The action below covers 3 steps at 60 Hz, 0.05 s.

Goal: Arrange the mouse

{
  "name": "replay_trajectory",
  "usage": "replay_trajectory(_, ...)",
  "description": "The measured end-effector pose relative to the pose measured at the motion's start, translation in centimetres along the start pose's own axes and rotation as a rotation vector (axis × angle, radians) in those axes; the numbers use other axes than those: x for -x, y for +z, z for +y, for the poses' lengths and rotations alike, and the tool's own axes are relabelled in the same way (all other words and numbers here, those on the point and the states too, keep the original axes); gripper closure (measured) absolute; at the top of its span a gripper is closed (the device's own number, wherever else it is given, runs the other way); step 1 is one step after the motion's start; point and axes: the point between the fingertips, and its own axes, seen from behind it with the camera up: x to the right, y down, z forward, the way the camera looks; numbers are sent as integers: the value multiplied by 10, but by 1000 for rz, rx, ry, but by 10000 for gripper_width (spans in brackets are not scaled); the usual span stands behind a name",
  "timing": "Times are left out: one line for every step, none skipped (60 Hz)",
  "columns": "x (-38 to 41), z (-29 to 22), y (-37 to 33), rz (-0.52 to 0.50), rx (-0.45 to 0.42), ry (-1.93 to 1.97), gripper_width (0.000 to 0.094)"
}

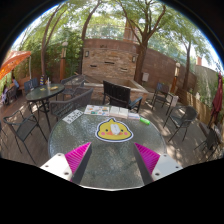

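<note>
A yellow, rounded mouse pad (pixel 112 129) lies on the round grey table (pixel 110 160), just ahead of my fingers and centred between them. On the pad's middle sits a small pale shape with an orange spot (pixel 112 127); I cannot tell whether it is the mouse or a print on the pad. My gripper (pixel 112 157) is open above the table's near part. Its magenta pads (pixel 79 155) stand wide apart with only bare tabletop between them.
Flat printed sheets (pixel 100 110) and a small card (pixel 72 116) lie at the table's far side. Dark metal chairs (pixel 180 118) ring the table, a second table (pixel 44 92) stands to the left, and a black bench (pixel 120 95) and a brick wall lie beyond.
</note>
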Motion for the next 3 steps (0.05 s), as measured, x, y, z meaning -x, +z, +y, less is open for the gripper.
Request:
replay_trajectory(0, -1, -2, 0, -4, 0, 75)
replay_trajectory(0, -1, -2, 1, -7, 1, 74)
replay_trajectory(0, -1, -4, 1, -7, 2, 74)
